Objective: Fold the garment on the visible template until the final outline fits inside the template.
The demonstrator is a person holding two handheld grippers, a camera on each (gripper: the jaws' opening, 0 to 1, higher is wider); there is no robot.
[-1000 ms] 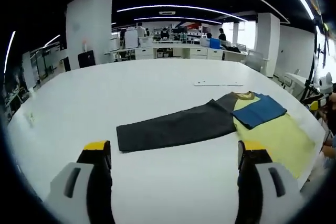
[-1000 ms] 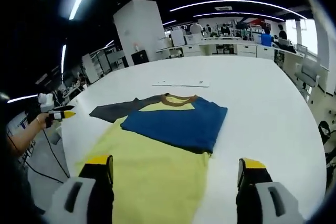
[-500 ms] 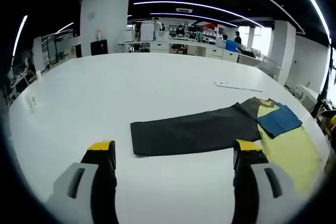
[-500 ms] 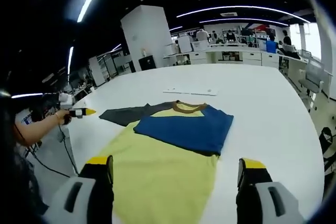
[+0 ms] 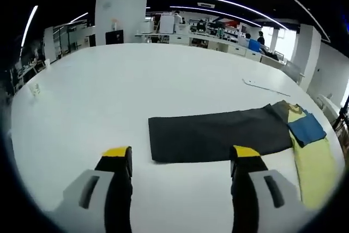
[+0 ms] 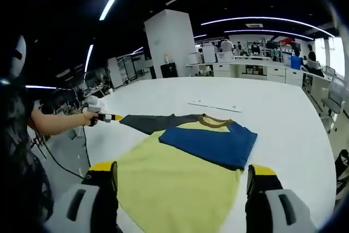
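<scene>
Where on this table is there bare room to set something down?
The wide white tabletop beyond the outstretched dark grey sleeve is bare, as is the strip right of the folded blue sleeve. The yellow shirt body crowds the near edge.

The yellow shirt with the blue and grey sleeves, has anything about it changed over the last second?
The yellow shirt lies as before: blue sleeve folded across, grey sleeve spread flat. The left gripper has moved toward the grey sleeve's end, jaws still open. The right gripper stays open.
</scene>
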